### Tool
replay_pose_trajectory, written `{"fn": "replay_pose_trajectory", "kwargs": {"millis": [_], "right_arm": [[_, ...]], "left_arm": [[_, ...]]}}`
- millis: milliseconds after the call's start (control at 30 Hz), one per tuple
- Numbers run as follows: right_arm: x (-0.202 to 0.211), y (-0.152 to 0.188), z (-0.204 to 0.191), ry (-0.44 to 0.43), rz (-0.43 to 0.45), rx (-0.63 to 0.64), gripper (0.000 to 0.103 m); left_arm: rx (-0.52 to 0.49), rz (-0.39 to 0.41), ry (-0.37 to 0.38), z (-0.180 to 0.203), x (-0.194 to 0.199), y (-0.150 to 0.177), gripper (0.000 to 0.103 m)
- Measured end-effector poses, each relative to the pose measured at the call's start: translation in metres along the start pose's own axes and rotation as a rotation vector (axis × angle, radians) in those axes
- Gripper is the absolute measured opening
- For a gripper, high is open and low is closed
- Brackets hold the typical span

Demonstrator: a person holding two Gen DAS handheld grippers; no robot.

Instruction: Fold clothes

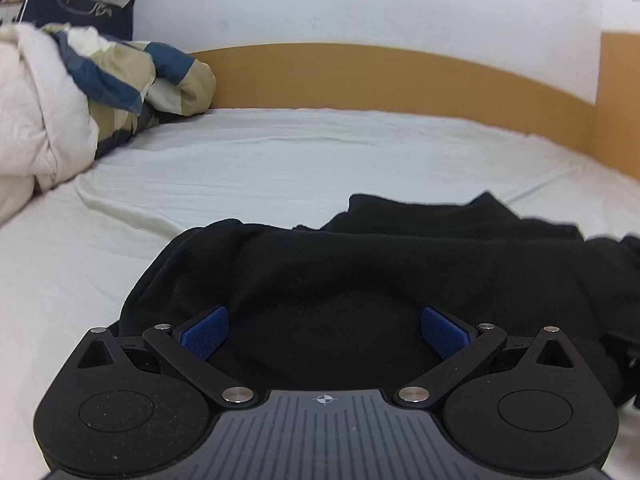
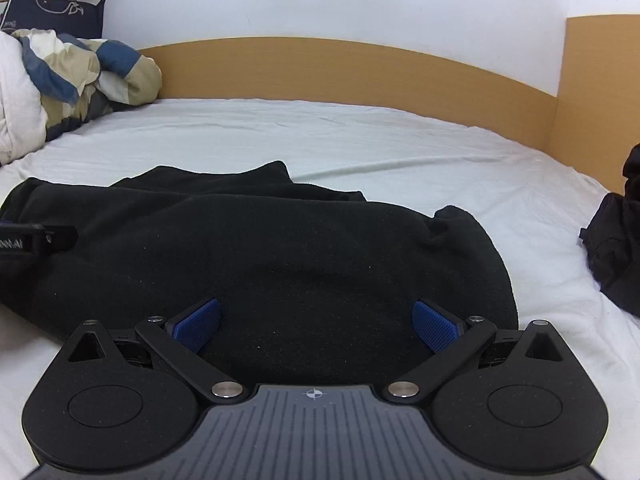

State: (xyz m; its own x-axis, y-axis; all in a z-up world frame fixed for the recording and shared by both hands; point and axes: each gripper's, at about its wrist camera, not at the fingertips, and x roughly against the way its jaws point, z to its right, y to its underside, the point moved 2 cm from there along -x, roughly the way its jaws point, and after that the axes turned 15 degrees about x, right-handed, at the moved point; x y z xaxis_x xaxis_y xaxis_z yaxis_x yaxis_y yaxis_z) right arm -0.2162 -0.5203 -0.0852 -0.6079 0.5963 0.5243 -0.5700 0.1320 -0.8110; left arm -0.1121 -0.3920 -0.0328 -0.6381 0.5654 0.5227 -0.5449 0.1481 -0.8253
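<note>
A black fleece garment (image 1: 360,272) lies folded over on the white bed sheet (image 1: 248,168). In the left wrist view my left gripper (image 1: 325,330) hovers over the garment's near left part, jaws wide open, blue pads (image 1: 206,332) apart with nothing pressed between them. In the right wrist view the same garment (image 2: 280,248) spreads under my right gripper (image 2: 317,325), which is also wide open over its near right part, pads (image 2: 434,325) clear of the cloth. The left gripper's dark body (image 2: 32,238) shows at the left edge of that view.
A bunched duvet in white, beige and blue (image 1: 100,80) and a navy pillow (image 2: 52,16) sit at the far left. A wooden bed frame (image 1: 380,76) runs along the far side and right. Another pile of black clothing (image 2: 618,256) lies at the right edge of the bed.
</note>
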Motion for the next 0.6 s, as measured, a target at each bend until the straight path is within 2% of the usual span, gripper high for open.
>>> {"fn": "replay_pose_trajectory", "kwargs": {"millis": [100,367,600], "right_arm": [[0.0006,0.0015,0.0035,-0.017,0.004,-0.022,0.103],[0.0027,0.0015,0.0036,-0.018,0.004,-0.022,0.103],[-0.0003,0.0005,0.0041,-0.016,0.002,-0.017,0.103]], "left_arm": [[-0.014,-0.001,-0.012,0.0021,-0.0011,0.0010,0.102],[-0.010,-0.012,0.030,-0.0045,0.0042,0.0037,0.102],[0.003,-0.028,0.037,-0.0055,0.0024,0.0034,0.102]]}}
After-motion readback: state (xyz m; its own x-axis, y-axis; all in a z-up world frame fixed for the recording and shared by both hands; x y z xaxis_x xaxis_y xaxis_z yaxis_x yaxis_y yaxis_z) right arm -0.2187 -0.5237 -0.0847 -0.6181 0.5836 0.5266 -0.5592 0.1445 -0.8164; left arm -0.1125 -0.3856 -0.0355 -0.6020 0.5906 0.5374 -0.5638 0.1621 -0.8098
